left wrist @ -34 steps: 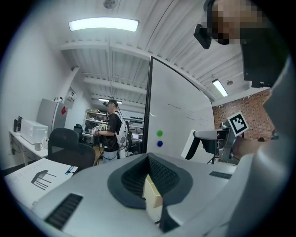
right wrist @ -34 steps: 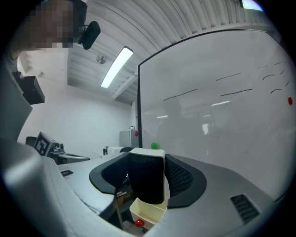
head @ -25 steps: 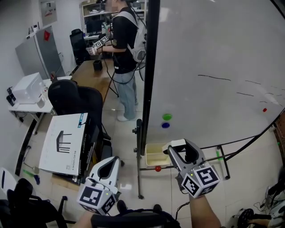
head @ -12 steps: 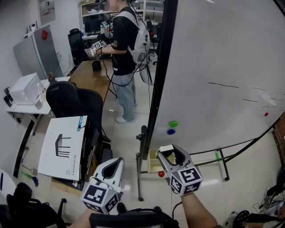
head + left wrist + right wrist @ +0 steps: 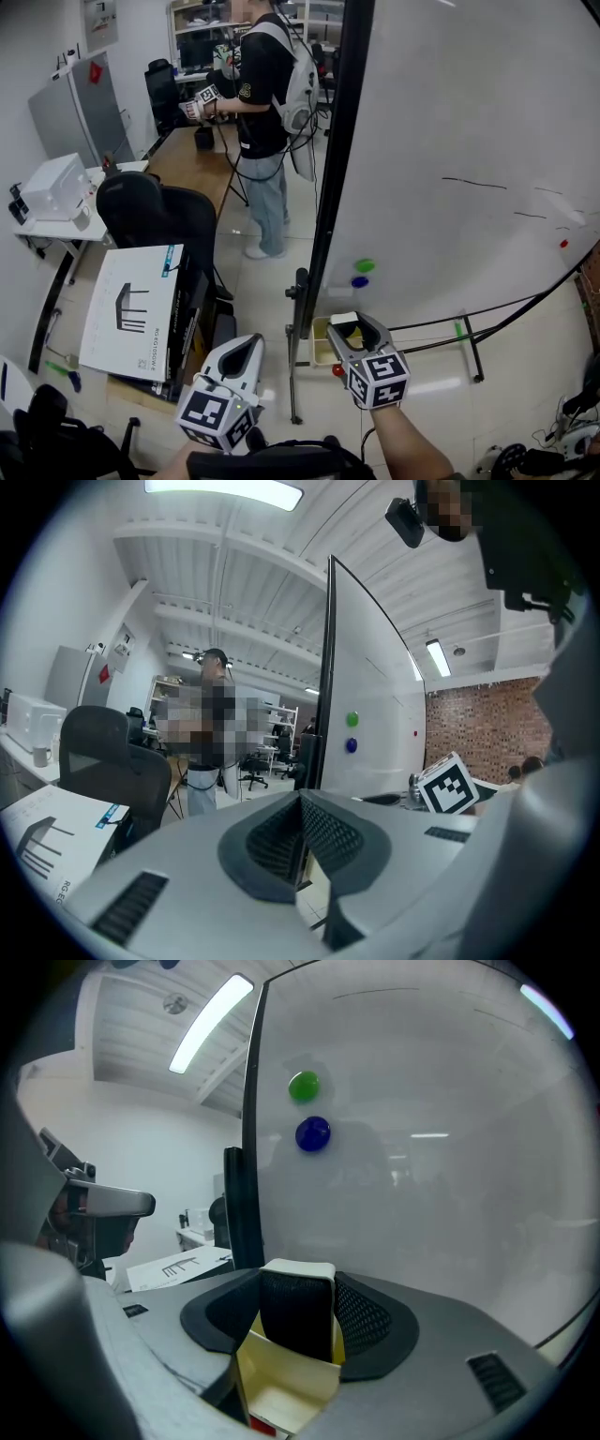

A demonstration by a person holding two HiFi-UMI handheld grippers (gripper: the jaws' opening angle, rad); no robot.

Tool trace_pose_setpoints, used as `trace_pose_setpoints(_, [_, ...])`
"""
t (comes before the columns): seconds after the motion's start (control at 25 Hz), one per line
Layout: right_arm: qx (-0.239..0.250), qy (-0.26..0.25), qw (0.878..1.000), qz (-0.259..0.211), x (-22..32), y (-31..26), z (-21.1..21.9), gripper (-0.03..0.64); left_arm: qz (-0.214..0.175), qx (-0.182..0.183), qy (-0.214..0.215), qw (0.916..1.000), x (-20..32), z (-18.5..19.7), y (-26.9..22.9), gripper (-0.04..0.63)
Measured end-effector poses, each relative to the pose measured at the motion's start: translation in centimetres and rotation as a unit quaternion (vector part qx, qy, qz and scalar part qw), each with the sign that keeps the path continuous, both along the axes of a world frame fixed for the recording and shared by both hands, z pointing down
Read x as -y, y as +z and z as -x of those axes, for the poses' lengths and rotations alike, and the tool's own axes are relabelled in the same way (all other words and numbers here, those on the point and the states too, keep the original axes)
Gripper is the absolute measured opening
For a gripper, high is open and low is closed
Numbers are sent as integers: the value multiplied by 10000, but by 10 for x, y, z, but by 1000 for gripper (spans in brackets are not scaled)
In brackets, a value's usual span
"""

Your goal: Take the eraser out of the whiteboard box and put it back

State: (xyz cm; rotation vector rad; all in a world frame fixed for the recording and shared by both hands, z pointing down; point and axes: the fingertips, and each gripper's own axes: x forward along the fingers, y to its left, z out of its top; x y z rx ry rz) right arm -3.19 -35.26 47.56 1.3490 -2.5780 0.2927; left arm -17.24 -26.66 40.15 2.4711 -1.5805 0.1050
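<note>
My right gripper (image 5: 349, 326) is shut on the eraser (image 5: 295, 1321), a black felt block with a white top (image 5: 343, 320) that stands upright between the pads. Directly below and behind it is the cream whiteboard box (image 5: 281, 1387), which hangs at the board's lower left corner (image 5: 321, 344). In the right gripper view the eraser's lower end overlaps the box's open top. Further left and lower, my left gripper (image 5: 246, 345) has its jaws shut together (image 5: 300, 841) and holds nothing.
The whiteboard (image 5: 469, 141) fills the right side, with a green magnet (image 5: 365, 265) and a blue magnet (image 5: 360, 281) above the box and a red magnet (image 5: 337, 370) beside it. A person (image 5: 267, 94), a black chair (image 5: 150, 211) and a flat carton (image 5: 131, 305) are to the left.
My right gripper has come down with the eraser towards the cream box. The left gripper has shifted only slightly.
</note>
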Motion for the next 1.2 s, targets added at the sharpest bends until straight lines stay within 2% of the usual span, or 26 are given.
trace_pose_setpoints(0.6, [-242,144,9968,744,-1,22,-3,268,76,-4,91,9999,8,-24,18,21])
trace_pose_setpoints(0.84, [-367,202,9925,1152,-2,30,-3,268,96,-75,116,9999,1,-26,20,21])
trace_pose_setpoints(1.2, [-591,255,9862,1523,-4,40,-2,268,206,-120,138,9996,0,-30,29,21])
